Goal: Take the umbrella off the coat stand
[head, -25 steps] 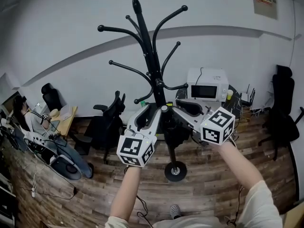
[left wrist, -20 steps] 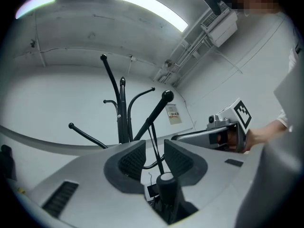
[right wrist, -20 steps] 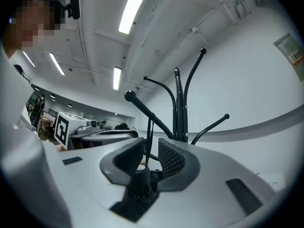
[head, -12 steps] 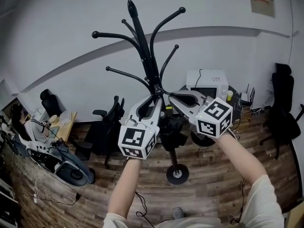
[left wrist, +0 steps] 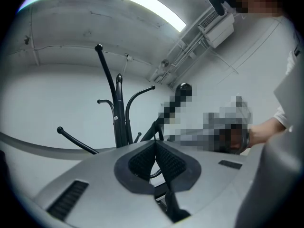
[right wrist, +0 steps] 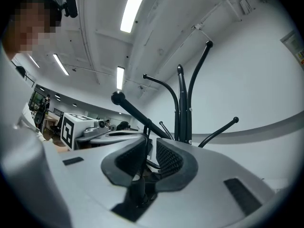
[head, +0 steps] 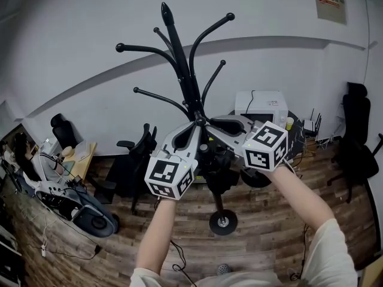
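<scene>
Two handheld grippers meet at the middle of a black coat stand [head: 182, 64], just under its lowest hooks. The left gripper [head: 194, 127] comes up from the lower left and the right gripper [head: 209, 123] reaches in from the right, their tips almost touching beside the pole. A folded black umbrella [head: 220, 171] hangs against the pole right below both tips, well above the wooden floor [head: 179, 220].

In the left gripper view, the left gripper [left wrist: 156, 144] has its ribbed pads pressed together. The umbrella's thin black strap [left wrist: 156, 127] rises from their tips towards a hook, so it seems pinched there, and the umbrella's body [left wrist: 172, 207] shows dark beneath.

In the right gripper view, the right gripper [right wrist: 151, 144] has a narrow gap between its pads. Its jaws have just been opening. The strap [right wrist: 142, 148] runs through that gap along one pad, with the umbrella [right wrist: 137, 194] below.

A white microwave [head: 259, 107] sits behind the stand, and a black office chair [head: 134, 154] stands to its left.
</scene>
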The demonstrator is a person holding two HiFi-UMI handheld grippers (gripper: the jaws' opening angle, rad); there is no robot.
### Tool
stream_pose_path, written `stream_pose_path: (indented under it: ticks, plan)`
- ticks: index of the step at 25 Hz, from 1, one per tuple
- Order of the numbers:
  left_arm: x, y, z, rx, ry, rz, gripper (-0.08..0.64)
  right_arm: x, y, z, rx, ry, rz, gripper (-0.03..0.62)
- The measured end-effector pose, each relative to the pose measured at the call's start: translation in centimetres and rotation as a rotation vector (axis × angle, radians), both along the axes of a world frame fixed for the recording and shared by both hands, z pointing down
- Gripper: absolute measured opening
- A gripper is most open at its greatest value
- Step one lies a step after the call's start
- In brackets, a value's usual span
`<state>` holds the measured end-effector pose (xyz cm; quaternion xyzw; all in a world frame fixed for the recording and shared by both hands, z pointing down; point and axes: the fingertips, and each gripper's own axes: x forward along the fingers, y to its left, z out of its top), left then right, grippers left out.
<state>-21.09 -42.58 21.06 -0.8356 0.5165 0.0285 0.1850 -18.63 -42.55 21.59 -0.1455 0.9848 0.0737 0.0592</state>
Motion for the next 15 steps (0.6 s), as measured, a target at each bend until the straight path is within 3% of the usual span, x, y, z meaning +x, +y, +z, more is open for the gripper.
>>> stream_pose_path:
  ticks: [4, 9, 15]
  plan:
    - [-0.4, 0.0, -0.1, 0.007, -0.032, -0.044, 0.021, -1.0, 0.6, -0.4, 0.044, 0.022, -0.008, 0.087]
    - [-1.3, -0.4, -0.4, 0.011, -0.084, -0.118, 0.023, -2.4, 0.5, -0.3, 0.161, 0.122, 0.113, 0.069]
    - [-1.4, 0.4, -0.2, 0.021, -0.126, -0.147, 0.023, -3.0, 0.2, 0.1, 0.124, 0.125, 0.125, 0.039]
